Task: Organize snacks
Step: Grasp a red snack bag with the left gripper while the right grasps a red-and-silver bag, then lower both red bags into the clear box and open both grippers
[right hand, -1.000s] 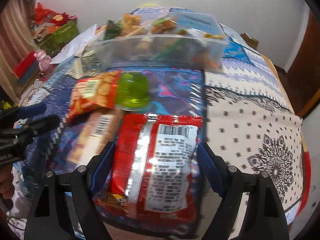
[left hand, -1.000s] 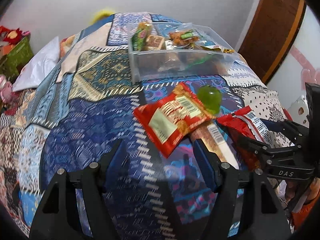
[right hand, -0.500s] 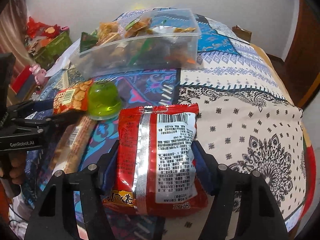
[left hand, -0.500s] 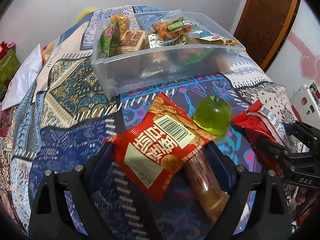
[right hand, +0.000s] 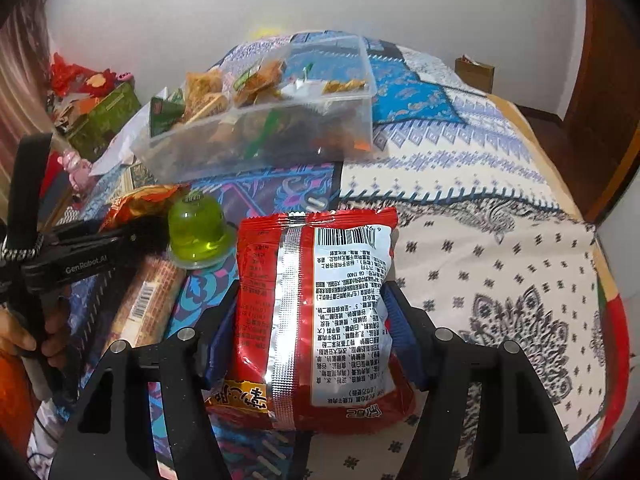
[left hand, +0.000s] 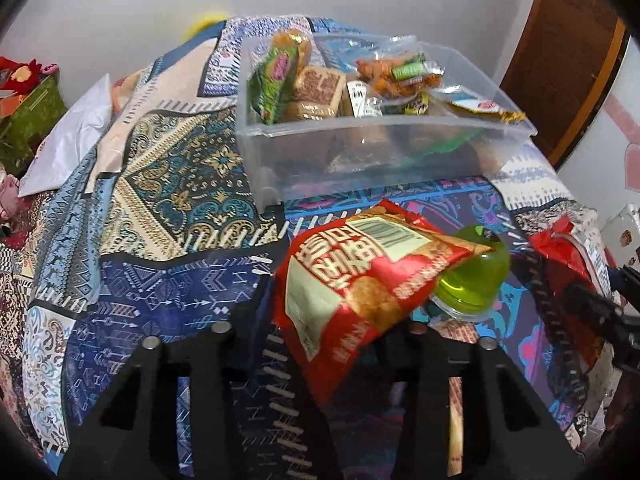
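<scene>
My left gripper point(left hand: 340, 312) is shut on a red cracker packet point(left hand: 360, 276) and holds it lifted above the patterned bedspread. My right gripper point(right hand: 312, 320) is shut on a red noodle packet point(right hand: 316, 312), raised off the bed; it also shows in the left wrist view point(left hand: 568, 264). A green jelly cup point(left hand: 476, 280) sits on the bed between the two packets, also in the right wrist view point(right hand: 196, 228). A long biscuit tube point(right hand: 144, 308) lies beside it. A clear plastic bin point(left hand: 360, 152) holding several snacks stands farther back on the bed, also in the right wrist view point(right hand: 260, 128).
The bed is covered by a patchwork spread point(left hand: 140, 200). A white pillow point(left hand: 68, 144) lies at the left. A wooden door point(left hand: 568, 52) stands at the right. Red and green boxes point(right hand: 96, 112) sit beside the bed.
Both grippers closed on their packets and lifted them. The left gripper moved forward over the cracker packet and raised it; the right gripper raised the noodle packet toward the bin.
</scene>
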Demonstrator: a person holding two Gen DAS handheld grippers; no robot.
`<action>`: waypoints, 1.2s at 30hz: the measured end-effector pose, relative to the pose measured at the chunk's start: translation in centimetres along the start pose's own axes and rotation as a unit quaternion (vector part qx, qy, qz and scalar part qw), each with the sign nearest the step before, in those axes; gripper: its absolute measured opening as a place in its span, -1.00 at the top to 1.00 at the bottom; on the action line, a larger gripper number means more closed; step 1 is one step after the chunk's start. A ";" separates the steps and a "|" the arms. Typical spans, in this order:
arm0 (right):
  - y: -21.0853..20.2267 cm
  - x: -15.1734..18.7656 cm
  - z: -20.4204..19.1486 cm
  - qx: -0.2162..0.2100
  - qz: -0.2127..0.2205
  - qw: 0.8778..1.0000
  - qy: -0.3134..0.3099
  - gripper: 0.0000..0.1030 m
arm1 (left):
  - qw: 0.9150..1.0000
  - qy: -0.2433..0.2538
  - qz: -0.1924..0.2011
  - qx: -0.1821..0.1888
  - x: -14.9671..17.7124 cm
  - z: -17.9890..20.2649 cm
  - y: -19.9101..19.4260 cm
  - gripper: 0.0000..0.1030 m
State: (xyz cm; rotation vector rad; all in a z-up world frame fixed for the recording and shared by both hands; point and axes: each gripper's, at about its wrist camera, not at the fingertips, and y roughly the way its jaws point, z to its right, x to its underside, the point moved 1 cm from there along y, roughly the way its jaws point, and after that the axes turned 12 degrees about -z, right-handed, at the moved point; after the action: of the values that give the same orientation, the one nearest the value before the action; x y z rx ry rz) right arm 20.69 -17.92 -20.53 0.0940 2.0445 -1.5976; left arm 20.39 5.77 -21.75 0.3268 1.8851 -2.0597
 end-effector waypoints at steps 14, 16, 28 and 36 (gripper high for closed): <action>-3.4 -3.1 0.0 0.005 0.057 0.998 0.000 -0.23 | 0.997 -0.013 0.068 0.021 -0.6 -0.2 -6.0 0.38; -3.8 -3.9 -0.1 0.008 0.069 0.998 -0.002 -0.23 | 0.996 -0.014 0.081 0.024 -1.3 -0.1 -6.9 0.38; -4.9 -10.0 -0.5 0.005 0.119 0.993 -0.009 -0.23 | 0.991 -0.026 0.128 0.040 -6.3 0.4 -9.6 0.38; -4.2 -13.2 -1.0 0.004 0.134 0.991 -0.016 -0.23 | 0.989 -0.031 0.137 0.040 -10.1 0.9 -8.9 0.38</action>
State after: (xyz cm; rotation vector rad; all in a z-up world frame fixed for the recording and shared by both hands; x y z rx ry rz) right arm 29.98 -14.79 -10.72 0.3297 1.9097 -1.4323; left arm 26.25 6.37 -9.62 0.5070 1.6228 -1.9393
